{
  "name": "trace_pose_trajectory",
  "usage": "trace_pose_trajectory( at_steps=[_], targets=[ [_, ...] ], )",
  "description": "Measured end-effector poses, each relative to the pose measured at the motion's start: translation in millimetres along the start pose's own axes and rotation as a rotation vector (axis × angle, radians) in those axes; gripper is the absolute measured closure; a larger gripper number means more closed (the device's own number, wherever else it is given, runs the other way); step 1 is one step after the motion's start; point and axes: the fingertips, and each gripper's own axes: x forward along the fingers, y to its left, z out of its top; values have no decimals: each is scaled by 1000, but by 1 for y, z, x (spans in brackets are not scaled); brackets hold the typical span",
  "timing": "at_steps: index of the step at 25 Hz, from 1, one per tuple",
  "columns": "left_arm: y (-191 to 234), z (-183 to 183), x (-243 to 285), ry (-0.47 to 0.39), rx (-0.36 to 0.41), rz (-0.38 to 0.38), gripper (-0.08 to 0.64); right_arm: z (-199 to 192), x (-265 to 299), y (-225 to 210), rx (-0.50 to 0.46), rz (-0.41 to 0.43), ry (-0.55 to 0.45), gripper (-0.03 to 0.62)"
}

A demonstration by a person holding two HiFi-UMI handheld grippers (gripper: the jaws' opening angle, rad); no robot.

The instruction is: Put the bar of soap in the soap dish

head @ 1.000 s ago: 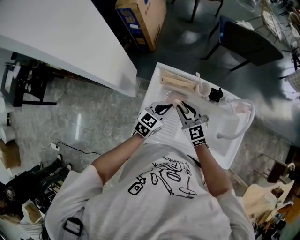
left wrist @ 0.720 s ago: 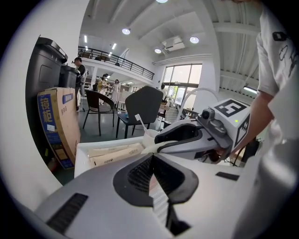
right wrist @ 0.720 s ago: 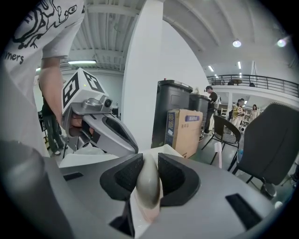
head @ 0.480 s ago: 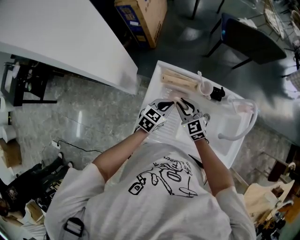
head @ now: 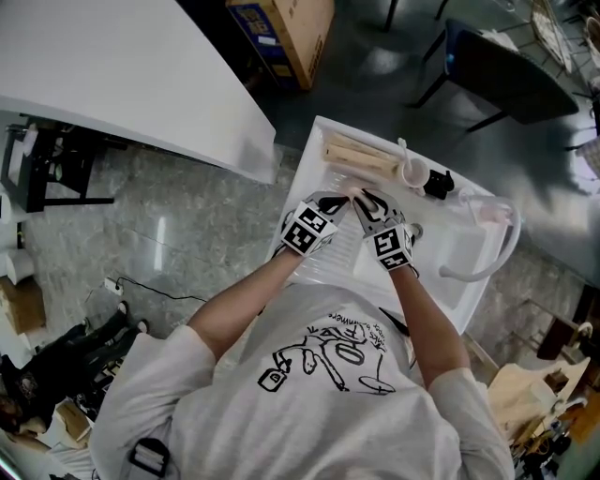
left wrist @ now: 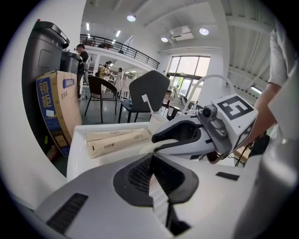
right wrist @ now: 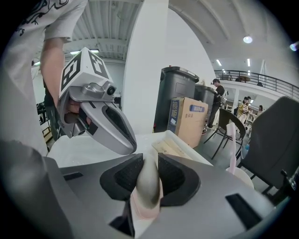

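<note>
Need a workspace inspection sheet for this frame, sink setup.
Surface: white sink, ribbed drainboard under the grippers.
Job's things: bar of soap, in the right gripper; soap dish not surely made out, maybe the pinkish thing by the tap.
Clutter: paper packets, cup, small black thing, all at the back rim.
Grippers: right gripper shut on the bar of soap; left gripper shut, empty, close beside it.
Cables: black cable on the floor, left.
Surroundings: white table, cardboard box, dark chair.
</note>
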Motion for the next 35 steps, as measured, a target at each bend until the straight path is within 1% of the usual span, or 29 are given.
trace_pose_trajectory(
  at_steps=[8,25,30,35],
  targets=[
    [8,-10,12,30,-30,-3,557,-18,11,-1,5,14,39,482],
    [17,-28,30,89,-74,-19,557,-34,34,-8,14,52,61,482],
    [21,-32,33,112,-81,-12,557,-38,37,-7,20,61,70,482],
    [23,-36,38,129,-96,-6,557,-43,39,-7,4,74,80,482]
  ],
)
